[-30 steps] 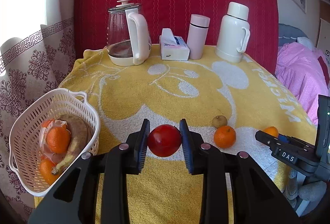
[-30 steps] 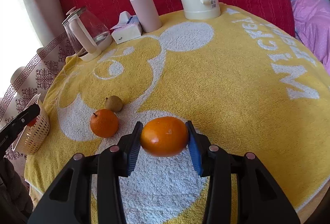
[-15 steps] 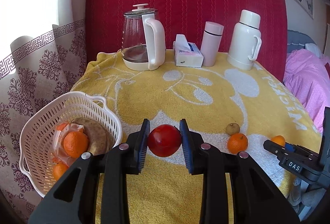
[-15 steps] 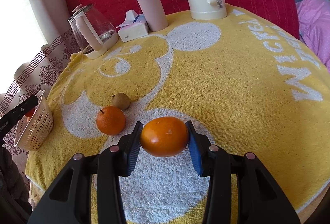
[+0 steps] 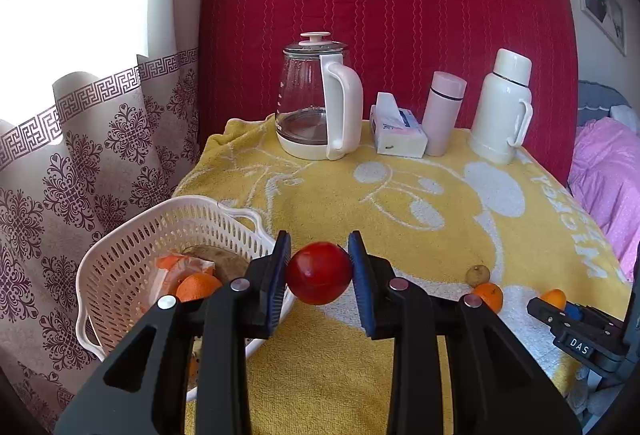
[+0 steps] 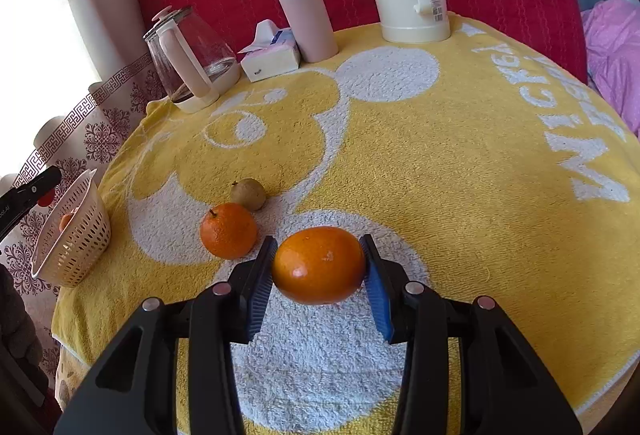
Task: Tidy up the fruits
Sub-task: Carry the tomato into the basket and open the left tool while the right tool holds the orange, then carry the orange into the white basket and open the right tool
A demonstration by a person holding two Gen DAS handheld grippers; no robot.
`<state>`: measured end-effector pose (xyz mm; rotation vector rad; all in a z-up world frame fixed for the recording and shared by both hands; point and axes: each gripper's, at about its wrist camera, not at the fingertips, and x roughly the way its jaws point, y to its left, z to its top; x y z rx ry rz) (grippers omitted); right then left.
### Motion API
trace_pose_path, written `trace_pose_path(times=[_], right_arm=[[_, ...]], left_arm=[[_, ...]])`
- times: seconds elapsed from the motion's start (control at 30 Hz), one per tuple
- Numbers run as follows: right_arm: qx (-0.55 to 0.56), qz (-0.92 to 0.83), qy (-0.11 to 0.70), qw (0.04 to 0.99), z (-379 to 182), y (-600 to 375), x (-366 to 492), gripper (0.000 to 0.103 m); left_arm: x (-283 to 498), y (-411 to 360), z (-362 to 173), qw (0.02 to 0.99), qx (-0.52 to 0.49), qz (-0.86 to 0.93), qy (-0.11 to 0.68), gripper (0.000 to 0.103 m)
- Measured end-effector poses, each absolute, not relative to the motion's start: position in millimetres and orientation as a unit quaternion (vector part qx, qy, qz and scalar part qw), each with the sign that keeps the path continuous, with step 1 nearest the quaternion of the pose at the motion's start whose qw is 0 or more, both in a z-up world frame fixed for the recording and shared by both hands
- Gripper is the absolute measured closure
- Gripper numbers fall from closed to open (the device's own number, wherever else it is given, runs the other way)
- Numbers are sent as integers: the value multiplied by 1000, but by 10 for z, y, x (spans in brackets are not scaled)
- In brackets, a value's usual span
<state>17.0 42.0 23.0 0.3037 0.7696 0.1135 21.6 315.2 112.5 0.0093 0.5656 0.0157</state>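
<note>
L gripper (image 5: pixel 319 273): jaws pinching a red fruit (image 5: pixel 319 273) (apple?), held clear of the desk, centre-low of the left-wrist frame. White basket (image 5: pixel 120 247) sits lower left of that frame at the desk edge, just beside the L jaws; already holds an orange (image 5: pixel 196 285), something in wrapper, a brownish item, can't ID it. R gripper (image 6: pixel 319 267): jaws clamped on a large orange fruit (image 6: pixel 319 265), lifted off the yellow towel (image 6: pixel 440 155), centre-low of the right-wrist frame. On the towel, not yet collected: a mandarin (image 6: pixel 228 230) w/ a small brown fruit (image 6: pixel 248 193) touching or just behind it, left of centre. Step in hand, my read: carry phase, both grippers loaded, L one nearest drop-off. Next move needs the L jaws brought over the basket opening, lowered, then spread, w/o crushing what's inside. R gripper has the longer trip: basket (image 6: pixel 72 235) is far left in its frame. Kettle (image 5: pixel 320 99), tissue box, flasks at upper centre are not involved.
</note>
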Motion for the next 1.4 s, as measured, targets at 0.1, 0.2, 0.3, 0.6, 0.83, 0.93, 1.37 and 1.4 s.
trace_pose_path(times=[0.1, 0.2, 0.3, 0.6, 0.83, 0.93, 1.37, 1.4], right_arm=[[145, 55, 375, 914, 229, 430, 171, 61], [145, 55, 376, 914, 225, 431, 174, 61], [144, 55, 377, 913, 216, 430, 181, 61], [141, 57, 382, 912, 197, 447, 191, 61], [143, 57, 386, 910, 185, 443, 202, 61], [143, 57, 385, 910, 186, 445, 198, 61], [144, 58, 384, 910, 200, 450, 186, 60], [146, 61, 384, 910, 208, 458, 183, 60]], left_arm=[[211, 3230, 1164, 962, -1, 15, 274, 73], [204, 3289, 1191, 963, -3, 24, 270, 73], [202, 3338, 1208, 963, -8, 28, 269, 73], [205, 3503, 1255, 963, -25, 43, 264, 73], [202, 3778, 1317, 963, -50, 59, 259, 73], [203, 3904, 1332, 962, -62, 62, 260, 72], [103, 4445, 1439, 957, -137, 80, 244, 27], [90, 4480, 1451, 957, -140, 83, 241, 26]])
